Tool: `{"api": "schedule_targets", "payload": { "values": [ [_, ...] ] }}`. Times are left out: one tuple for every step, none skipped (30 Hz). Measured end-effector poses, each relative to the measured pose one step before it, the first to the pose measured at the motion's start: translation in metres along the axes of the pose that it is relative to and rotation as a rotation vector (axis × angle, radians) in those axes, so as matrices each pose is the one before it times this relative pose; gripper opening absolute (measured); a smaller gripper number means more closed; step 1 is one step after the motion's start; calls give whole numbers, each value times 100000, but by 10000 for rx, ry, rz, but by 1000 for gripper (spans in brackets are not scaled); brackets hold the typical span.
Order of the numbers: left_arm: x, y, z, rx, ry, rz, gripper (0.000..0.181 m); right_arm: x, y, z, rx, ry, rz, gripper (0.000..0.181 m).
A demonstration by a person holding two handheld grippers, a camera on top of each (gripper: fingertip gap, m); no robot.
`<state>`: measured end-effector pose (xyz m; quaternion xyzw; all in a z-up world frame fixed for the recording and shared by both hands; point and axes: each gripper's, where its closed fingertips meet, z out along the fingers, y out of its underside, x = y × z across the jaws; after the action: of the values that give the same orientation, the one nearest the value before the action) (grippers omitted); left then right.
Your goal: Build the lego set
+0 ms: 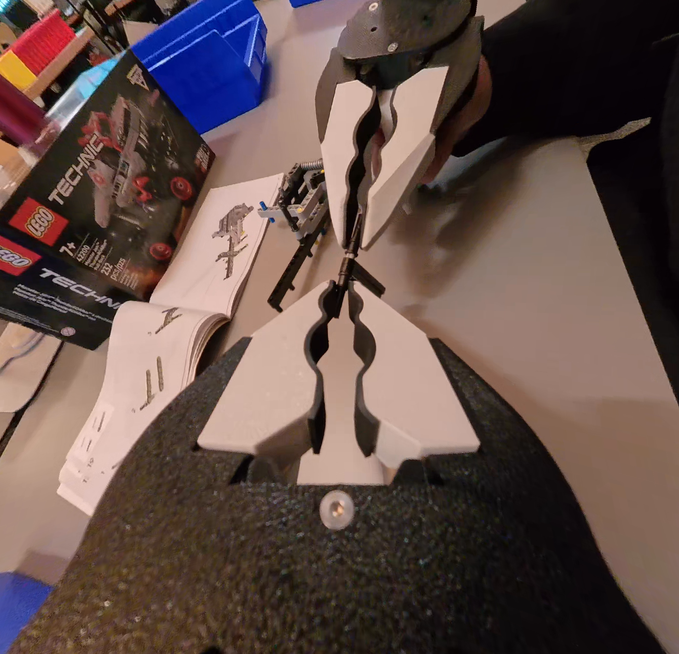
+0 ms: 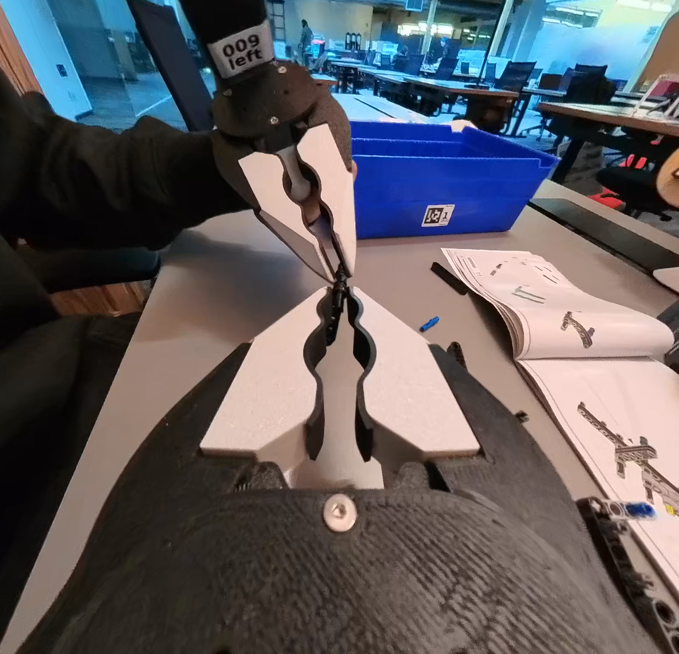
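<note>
My two grippers meet tip to tip above the grey table [image 1: 496, 305]. My left gripper [image 1: 340, 293] is shut on one end of a small black pin [image 1: 345, 267]. In the right wrist view, my right gripper [image 2: 340, 294] is shut on a thin black lego piece [image 2: 333, 318] that runs back between its fingers. The left gripper [image 2: 340, 273] shows opposite it there, pinching the pin against that piece. The right gripper [image 1: 353, 242] shows from above in the left wrist view. A partly built grey and black chassis [image 1: 301, 203] lies on the table behind them.
An open instruction booklet [image 1: 220, 239] [image 2: 551, 324] lies beside the chassis, with the set's box [image 1: 103, 166] to its left. Blue bins [image 1: 205, 67] [image 2: 441, 181] stand at the back. A blue pin [image 2: 429, 323] and black beams [image 2: 448, 278] [image 1: 294, 269] lie loose on the table. Less than 4 cm separates the two grippers' tips.
</note>
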<state>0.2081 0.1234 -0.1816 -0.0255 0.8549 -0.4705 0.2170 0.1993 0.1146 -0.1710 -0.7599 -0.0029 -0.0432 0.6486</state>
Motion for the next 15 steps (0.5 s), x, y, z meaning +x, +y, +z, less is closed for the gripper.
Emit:
{"api": "schedule_targets", "payload": {
  "values": [
    [-4, -107, 83, 42, -45, 94, 4, 18, 102, -98, -81, -1, 33, 5],
    [10, -112, 45, 26, -38, 64, 4, 95, 95, -61, -114, 61, -11, 5],
    [0, -122, -2, 35, -30, 62, 4, 43, -17, -39, -56, 48, -30, 6],
    [36, -234, -32, 123, 6, 11, 4, -123, -130, 10, 18, -66, -20, 5],
    [25, -231, -37, 126, 7, -22, 4, -40, -133, 28, 35, -13, -5, 5],
    [-24, -34, -29, 11, -6, 24, 4, 32, -57, 16, 8, 26, -48, 5],
    [85, 41, -29, -24, 53, 58, 4, -92, 156, 25, -115, -65, -108, 5],
    [108, 10, -23, -5, 48, 42, 4, -54, 133, -13, -109, -56, -137, 4],
    [96, 7, 1, 12, 49, 12, 4, -66, 61, -17, -58, -57, -89, 4],
    [103, -23, -8, 41, 64, -30, 4, -68, 92, -22, -52, -79, -35, 4],
    [79, -94, -30, 112, 58, -57, 4, -58, 34, -37, 5, -98, 40, 5],
    [71, -210, -64, 218, 71, -117, 4, -91, -138, -91, 132, -148, 109, 5],
    [170, -320, -114, 335, 143, -213, 4, -186, -224, -124, 196, -234, 173, 4],
    [222, -444, -135, 435, 188, -242, 4, -276, -272, -156, 213, -295, 217, 4],
    [235, -598, -161, 521, 173, -231, 4, -290, -453, -171, 319, -309, 254, 4]
  ]
}}
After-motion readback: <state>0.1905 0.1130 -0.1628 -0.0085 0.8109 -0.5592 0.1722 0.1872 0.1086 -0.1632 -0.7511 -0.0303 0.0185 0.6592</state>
